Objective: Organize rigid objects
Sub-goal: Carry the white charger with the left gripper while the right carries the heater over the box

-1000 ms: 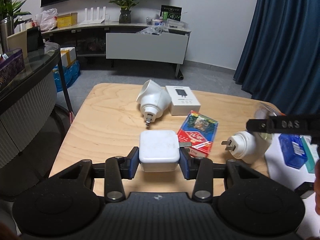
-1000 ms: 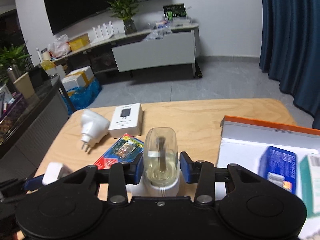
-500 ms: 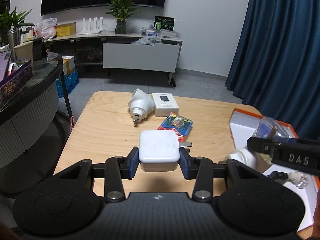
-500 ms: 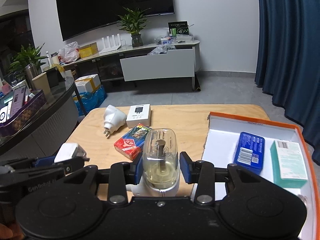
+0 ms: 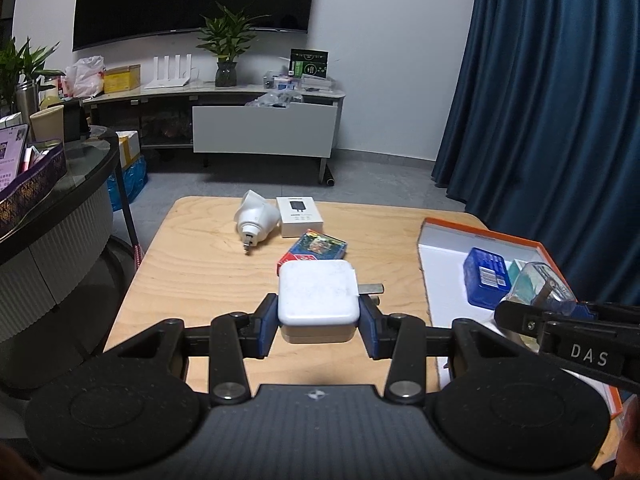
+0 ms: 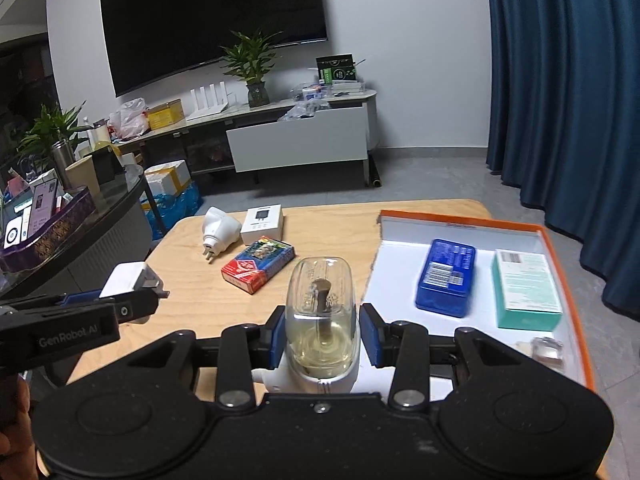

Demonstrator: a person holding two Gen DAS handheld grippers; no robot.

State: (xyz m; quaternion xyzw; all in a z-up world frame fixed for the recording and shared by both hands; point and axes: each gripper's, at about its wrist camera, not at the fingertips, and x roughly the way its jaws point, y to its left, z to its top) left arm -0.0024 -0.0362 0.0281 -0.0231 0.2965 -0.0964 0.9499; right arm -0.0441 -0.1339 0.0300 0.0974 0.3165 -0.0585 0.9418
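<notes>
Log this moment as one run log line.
left gripper: shut on white charger | right gripper: shut on clear bottle | both above table

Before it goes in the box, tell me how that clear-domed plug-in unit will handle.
The clear-domed plug-in unit looks rigid and probably light. Its smooth, rounded dome may slip between the right hand-held gripper pads. The liquid pooled inside could shift if tilted, and the dome looks breakable, so set it down gently.
</notes>
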